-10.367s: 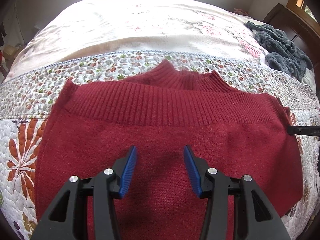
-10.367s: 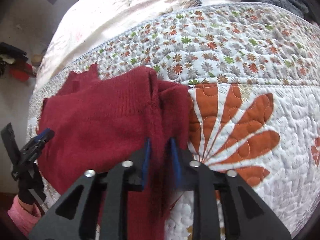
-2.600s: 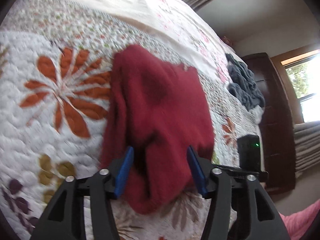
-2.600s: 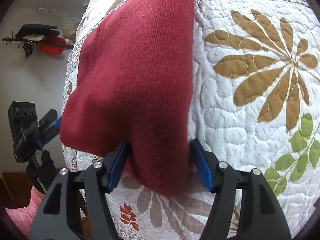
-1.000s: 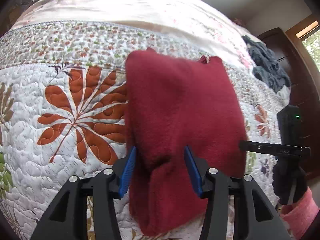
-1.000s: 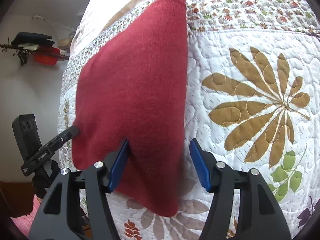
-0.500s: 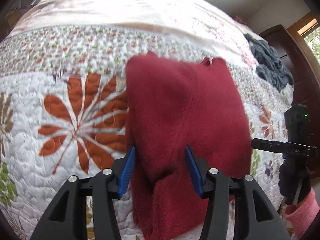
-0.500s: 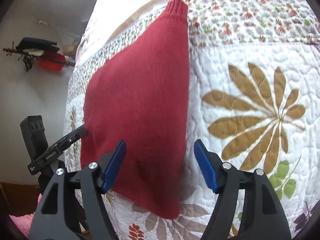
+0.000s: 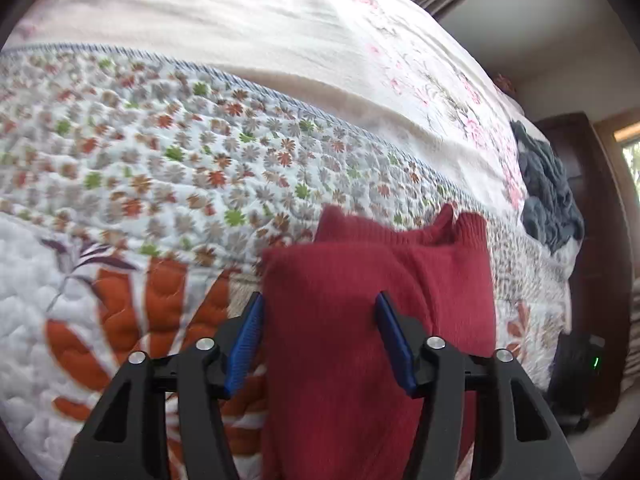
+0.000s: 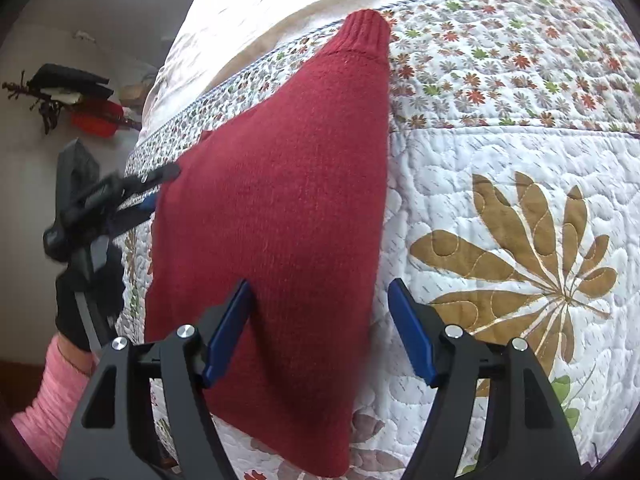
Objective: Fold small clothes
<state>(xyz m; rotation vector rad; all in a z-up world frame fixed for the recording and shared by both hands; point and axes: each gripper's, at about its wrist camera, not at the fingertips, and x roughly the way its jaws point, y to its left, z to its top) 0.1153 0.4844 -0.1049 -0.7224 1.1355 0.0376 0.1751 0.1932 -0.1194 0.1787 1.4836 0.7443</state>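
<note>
A dark red knitted sweater (image 9: 372, 320) lies folded into a narrow stack on the flowered quilt (image 9: 160, 168). Its ribbed neck and cuff poke out at the far end. My left gripper (image 9: 319, 342) is open, low over the near end, with the sweater showing between its blue pads (image 9: 244, 340). In the right wrist view the sweater (image 10: 288, 184) runs lengthwise away from me, a ribbed cuff at the far tip. My right gripper (image 10: 320, 332) is open over the sweater's near right edge. The left gripper (image 10: 104, 196) shows at the sweater's left edge, in a gloved hand.
A grey heap of clothes (image 9: 548, 192) lies at the far right of the bed beside dark wooden furniture (image 9: 596, 248). A dark unit with a green light (image 9: 576, 364) sits at the right. A pink sleeve (image 10: 52, 396) and wall-hung objects (image 10: 72, 96) are at the left.
The sweater, spread wide ten seconds ago, is now a narrow folded stack. In the last second my right jaws spread wider, and my left gripper moved forward along the sweater's left side.
</note>
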